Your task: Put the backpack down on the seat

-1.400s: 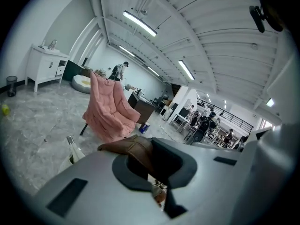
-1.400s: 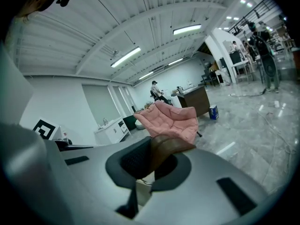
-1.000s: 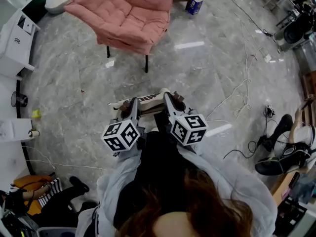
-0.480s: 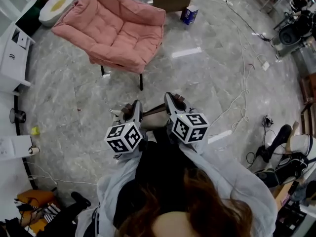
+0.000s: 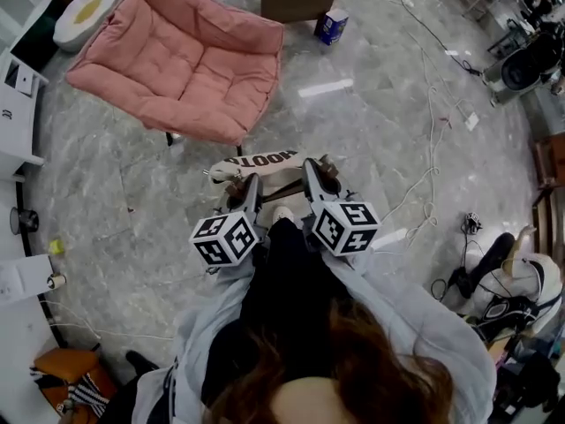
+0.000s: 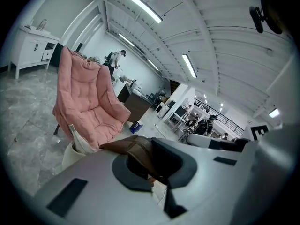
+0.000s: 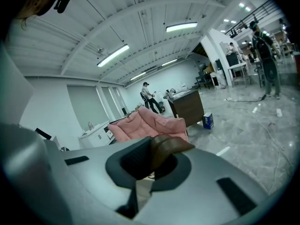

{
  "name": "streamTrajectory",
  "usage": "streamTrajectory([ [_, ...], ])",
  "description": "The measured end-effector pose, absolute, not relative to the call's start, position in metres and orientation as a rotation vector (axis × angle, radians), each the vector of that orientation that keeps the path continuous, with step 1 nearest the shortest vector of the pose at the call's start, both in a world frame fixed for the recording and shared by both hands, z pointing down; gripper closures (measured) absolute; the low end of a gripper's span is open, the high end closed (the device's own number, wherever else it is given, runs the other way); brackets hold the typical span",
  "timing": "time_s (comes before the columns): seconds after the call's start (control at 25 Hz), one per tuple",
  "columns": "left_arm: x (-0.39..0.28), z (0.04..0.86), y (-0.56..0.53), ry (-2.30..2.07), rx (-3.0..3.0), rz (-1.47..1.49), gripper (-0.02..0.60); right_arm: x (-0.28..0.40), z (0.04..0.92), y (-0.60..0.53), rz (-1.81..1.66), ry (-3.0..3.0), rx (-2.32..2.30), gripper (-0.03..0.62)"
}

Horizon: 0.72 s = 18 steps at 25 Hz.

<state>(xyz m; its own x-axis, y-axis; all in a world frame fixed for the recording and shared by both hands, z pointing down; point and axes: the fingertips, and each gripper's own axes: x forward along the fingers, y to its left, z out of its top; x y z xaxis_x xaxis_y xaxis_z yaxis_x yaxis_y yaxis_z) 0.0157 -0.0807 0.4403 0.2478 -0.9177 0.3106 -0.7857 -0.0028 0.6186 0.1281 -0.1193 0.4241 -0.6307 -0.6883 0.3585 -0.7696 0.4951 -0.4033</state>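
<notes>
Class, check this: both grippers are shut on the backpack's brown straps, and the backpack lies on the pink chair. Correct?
No: the head view shows the backpack over the floor, short of the pink chair. The left gripper and right gripper do grip its brown straps.

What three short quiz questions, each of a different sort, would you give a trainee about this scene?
1. True or false: the backpack already lies on the pink armchair.
2. Choose one: the left gripper is shut on A) a brown backpack strap, B) a white cable, C) nothing.
3. Short answer: what colour is the small box on the floor beyond the armchair?
Key: 1 false; 2 A; 3 blue.
</notes>
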Motion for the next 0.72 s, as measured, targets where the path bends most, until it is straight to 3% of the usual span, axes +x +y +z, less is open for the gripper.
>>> streamTrajectory([
  [0.72, 0.087, 0.456, -0.202, -1.221, 1.9, -0.134, 0.568, 0.196, 0.419, -0.229, 0.865, -2.462, 1.64, 0.586],
])
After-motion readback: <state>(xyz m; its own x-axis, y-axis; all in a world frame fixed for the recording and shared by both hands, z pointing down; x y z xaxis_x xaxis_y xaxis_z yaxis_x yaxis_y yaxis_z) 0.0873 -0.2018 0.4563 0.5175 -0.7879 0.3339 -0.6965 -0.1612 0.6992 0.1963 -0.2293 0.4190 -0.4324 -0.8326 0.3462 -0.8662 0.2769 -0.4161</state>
